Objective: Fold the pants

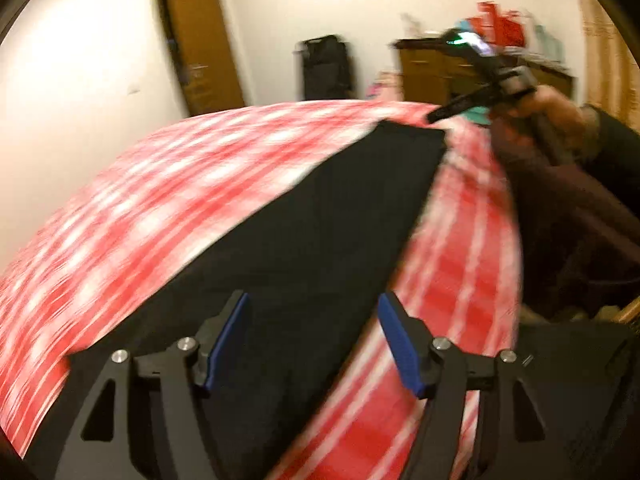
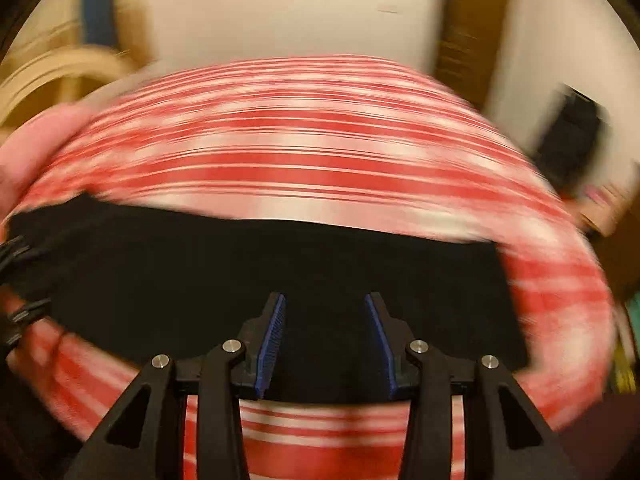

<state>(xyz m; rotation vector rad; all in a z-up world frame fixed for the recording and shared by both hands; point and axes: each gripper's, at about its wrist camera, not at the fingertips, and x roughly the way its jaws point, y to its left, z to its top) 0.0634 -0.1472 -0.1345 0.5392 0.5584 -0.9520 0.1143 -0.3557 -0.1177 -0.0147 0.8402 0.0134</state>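
Note:
Black pants [image 1: 320, 216] lie flat as a long strip on a red-and-white checked cloth [image 1: 160, 200]. My left gripper [image 1: 314, 304] is open and empty, hovering over the near end of the pants. In the left wrist view my right gripper [image 1: 436, 114] is held by a hand above the far end of the pants. In the right wrist view the pants [image 2: 280, 272] lie crosswise below my right gripper [image 2: 325, 298], which is open and empty. The checked cloth [image 2: 320, 160] lies beyond them. Both views are motion-blurred.
A wooden door [image 1: 200, 44], a black bag [image 1: 326, 68] and a wooden dresser [image 1: 440, 68] with red items stand along the far wall. The person's arm [image 1: 580, 184] is at right. A pale curved chair frame [image 2: 60, 68] is at left.

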